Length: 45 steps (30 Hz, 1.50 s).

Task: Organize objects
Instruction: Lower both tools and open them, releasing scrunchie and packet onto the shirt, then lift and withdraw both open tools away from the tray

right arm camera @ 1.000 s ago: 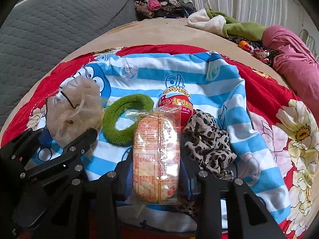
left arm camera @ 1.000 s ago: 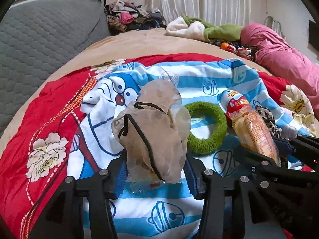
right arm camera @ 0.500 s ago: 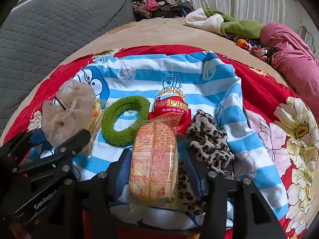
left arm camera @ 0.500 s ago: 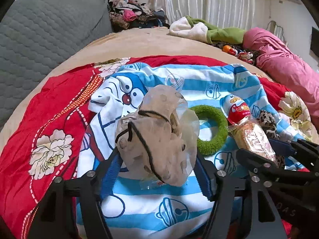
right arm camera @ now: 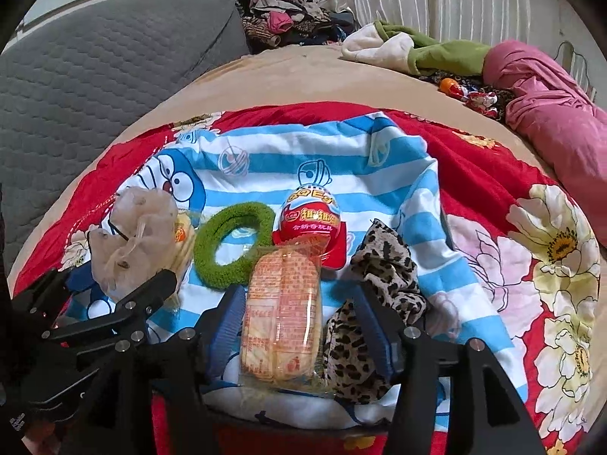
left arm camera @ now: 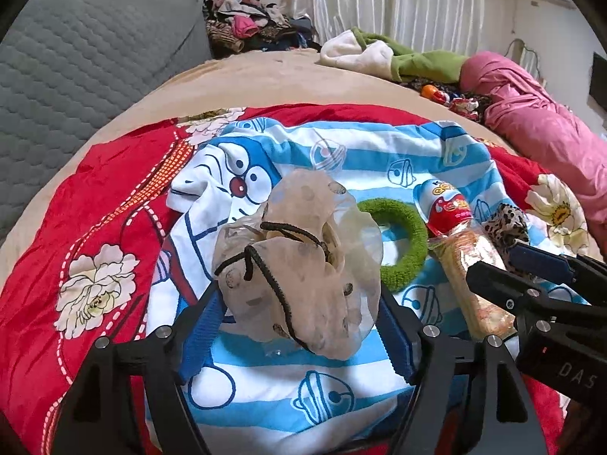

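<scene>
A beige see-through pouch [left arm camera: 303,288] with a black drawstring lies on the blue-striped cartoon cloth [left arm camera: 273,390]. My left gripper [left arm camera: 299,303] straddles it, jaws opening, blue pads just clear of its sides. A clear packet of orange crackers [right arm camera: 280,318] lies between the fingers of my right gripper [right arm camera: 299,295]. Its jaws are opening too, with a gap on both sides of the packet. A green fuzzy ring [right arm camera: 212,265] sits between pouch and packet. Behind the packet is a red egg-shaped toy [right arm camera: 311,223], and beside it a leopard-print cloth [right arm camera: 387,276].
The striped cloth lies on a red flowered quilt [right arm camera: 493,174] over a tan bed. A grey quilted cushion [right arm camera: 95,76] rises at the left. Clothes [right arm camera: 288,19], a green and white garment [right arm camera: 417,49] and a pink bundle [right arm camera: 550,113] crowd the far side.
Both grippers' jaws have spread apart. The pouch, squeezed before, has let out and sits loose. The cracker packet is let go and rests on the cloth.
</scene>
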Each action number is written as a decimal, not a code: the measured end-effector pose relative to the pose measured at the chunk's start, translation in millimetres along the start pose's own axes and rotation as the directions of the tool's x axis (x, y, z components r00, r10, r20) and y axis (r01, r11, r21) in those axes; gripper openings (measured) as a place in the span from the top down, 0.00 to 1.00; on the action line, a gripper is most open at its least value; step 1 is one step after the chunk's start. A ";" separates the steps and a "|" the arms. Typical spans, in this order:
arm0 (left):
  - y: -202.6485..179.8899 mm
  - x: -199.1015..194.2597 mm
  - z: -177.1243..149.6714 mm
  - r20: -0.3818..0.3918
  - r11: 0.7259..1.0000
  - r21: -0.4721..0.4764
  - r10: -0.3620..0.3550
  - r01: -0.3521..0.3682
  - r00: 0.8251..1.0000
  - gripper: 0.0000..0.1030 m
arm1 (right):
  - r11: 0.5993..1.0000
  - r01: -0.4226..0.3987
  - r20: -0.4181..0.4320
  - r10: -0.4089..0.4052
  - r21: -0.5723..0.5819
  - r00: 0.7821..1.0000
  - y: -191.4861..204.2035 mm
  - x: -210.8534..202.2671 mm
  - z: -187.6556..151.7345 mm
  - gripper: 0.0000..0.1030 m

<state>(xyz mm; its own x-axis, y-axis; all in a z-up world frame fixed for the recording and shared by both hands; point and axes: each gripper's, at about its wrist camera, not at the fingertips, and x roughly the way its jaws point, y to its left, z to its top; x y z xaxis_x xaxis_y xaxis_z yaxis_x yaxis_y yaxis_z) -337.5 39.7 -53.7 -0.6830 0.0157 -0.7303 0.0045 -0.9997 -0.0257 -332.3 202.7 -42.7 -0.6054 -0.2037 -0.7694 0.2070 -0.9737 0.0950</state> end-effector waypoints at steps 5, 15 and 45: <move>1.0 -0.6 0.9 -0.013 1.000 -0.009 -0.020 0.020 1.000 0.24 | 1.000 0.001 0.011 -0.001 0.005 1.000 -1.3 -3.5 1.6 0.40; 3.7 -15.1 3.9 -0.002 1.000 -0.027 -0.010 0.010 1.000 0.19 | 1.000 -0.001 0.044 0.000 0.017 0.999 -1.1 -16.9 4.6 0.29; 13.3 -55.5 10.5 0.092 0.999 -0.046 -0.011 0.015 0.996 0.01 | 0.999 0.002 0.183 -0.012 0.052 0.983 -2.0 -71.9 13.5 0.06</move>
<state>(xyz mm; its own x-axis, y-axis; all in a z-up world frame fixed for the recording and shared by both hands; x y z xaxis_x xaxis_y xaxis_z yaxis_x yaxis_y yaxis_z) -307.3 25.3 -6.3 -0.7474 0.0245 -0.6640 0.0280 -0.9973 -0.0683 -299.5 218.0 20.9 -0.7384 -0.2073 -0.6417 0.1650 -0.9782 0.1261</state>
